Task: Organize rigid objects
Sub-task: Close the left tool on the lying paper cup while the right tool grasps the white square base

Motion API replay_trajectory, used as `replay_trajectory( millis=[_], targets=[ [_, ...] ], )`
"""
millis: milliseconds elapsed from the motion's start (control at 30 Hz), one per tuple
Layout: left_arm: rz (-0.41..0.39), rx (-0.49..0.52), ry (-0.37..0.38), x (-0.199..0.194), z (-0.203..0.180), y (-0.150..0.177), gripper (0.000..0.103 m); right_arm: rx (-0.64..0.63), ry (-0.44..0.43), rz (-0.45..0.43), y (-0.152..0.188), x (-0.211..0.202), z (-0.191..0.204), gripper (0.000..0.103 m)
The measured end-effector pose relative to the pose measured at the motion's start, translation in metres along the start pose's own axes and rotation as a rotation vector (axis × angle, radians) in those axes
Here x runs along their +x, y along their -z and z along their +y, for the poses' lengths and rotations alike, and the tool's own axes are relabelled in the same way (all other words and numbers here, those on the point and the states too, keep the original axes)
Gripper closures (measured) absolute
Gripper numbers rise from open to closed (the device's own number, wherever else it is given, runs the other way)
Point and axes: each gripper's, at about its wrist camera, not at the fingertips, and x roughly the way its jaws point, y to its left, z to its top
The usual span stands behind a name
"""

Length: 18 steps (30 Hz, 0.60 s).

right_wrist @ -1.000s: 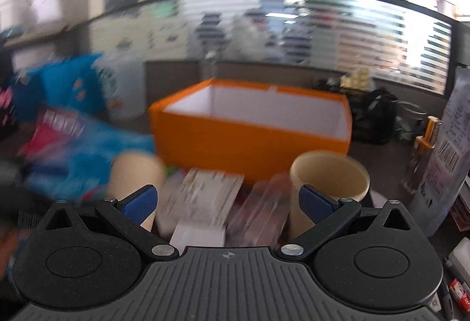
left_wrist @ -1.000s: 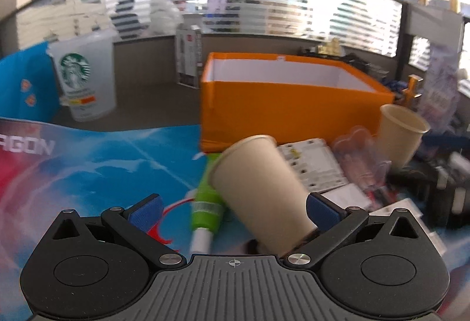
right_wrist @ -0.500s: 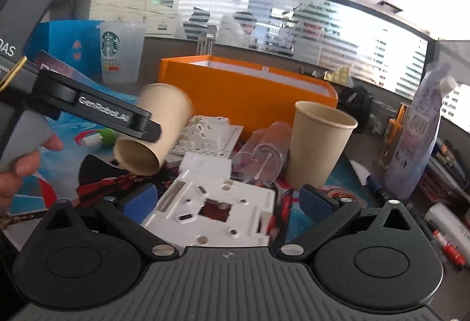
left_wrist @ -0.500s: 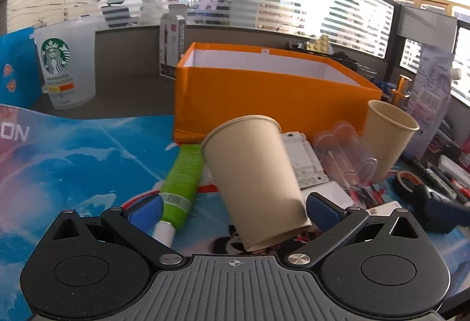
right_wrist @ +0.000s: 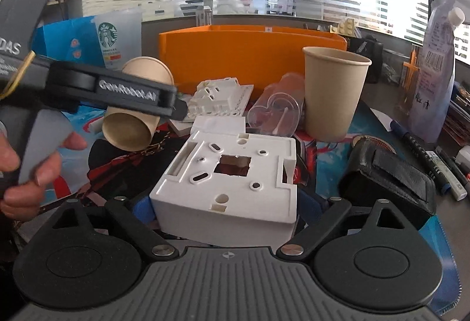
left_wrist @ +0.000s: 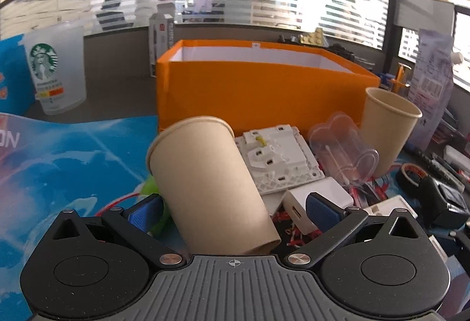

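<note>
You are in the picking step, with one thing for each hand. Your right gripper point(right_wrist: 225, 208) stands around the white mounting box point(right_wrist: 232, 174): the box sits between the jaws, which have just been closing in on it, but I see the blue pads only partly at its two lower corners and cannot tell if they already press on it, so I count them as open. Your left gripper point(left_wrist: 233, 208) has the tipped paper cup point(left_wrist: 205, 183) between its jaws; the left pad is at the cup wall, the right pad stands clearly apart from it, so this one is open too, and the cup seems to lie loose with its bottom toward you. The orange box point(left_wrist: 258, 89) is straight beyond both jaws, behind the white socket plate point(left_wrist: 279, 162), the clear plastic case point(left_wrist: 343, 156) and the upright paper cup point(left_wrist: 387, 127). As I judge it, the next move calls for you to finish closing on the mounting box at its flat side walls, then lift it high enough to pass over these things and carry it forward to the orange box. Close gently on the tipped cup, because its thin wall will probably deform.
</note>
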Motion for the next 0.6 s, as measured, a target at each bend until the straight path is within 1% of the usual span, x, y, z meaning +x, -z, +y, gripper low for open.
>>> replay_trajectory(
  millis=[33,67,100,133,167,200,367,500,600],
  targets=[
    [0.008,-0.002,0.007,0.003,0.001,0.001,0.003,0.0,-0.004,-0.001,0.0,0.0,-0.001,0.011],
    [0.012,-0.006,0.019,0.006,0.001,0.002,0.012,-0.007,-0.006,0.0,0.0,0.001,-0.001,0.011],
    [0.005,-0.021,0.045,0.007,0.006,0.003,0.027,-0.014,-0.007,0.009,-0.001,0.002,-0.001,0.01],
    [0.022,-0.038,0.054,0.01,0.009,0.002,0.039,-0.034,-0.006,0.017,-0.001,0.003,0.0,0.009],
    [0.038,-0.048,0.057,0.013,0.011,0.003,0.041,-0.044,-0.006,0.019,-0.001,0.004,0.001,0.009],
    [0.028,-0.039,0.059,0.013,0.012,0.003,0.041,-0.035,-0.009,0.023,-0.002,0.005,0.0,0.009],
    [0.03,-0.018,0.068,0.012,0.01,0.003,0.042,-0.036,-0.025,0.022,-0.004,0.005,-0.002,0.011],
    [-0.009,-0.004,0.051,0.004,0.009,-0.001,0.042,-0.049,-0.046,0.021,-0.004,0.002,0.0,0.012],
    [-0.031,-0.001,0.054,-0.003,0.01,-0.003,0.042,-0.086,-0.032,-0.006,-0.006,-0.002,0.005,0.012]
  ],
)
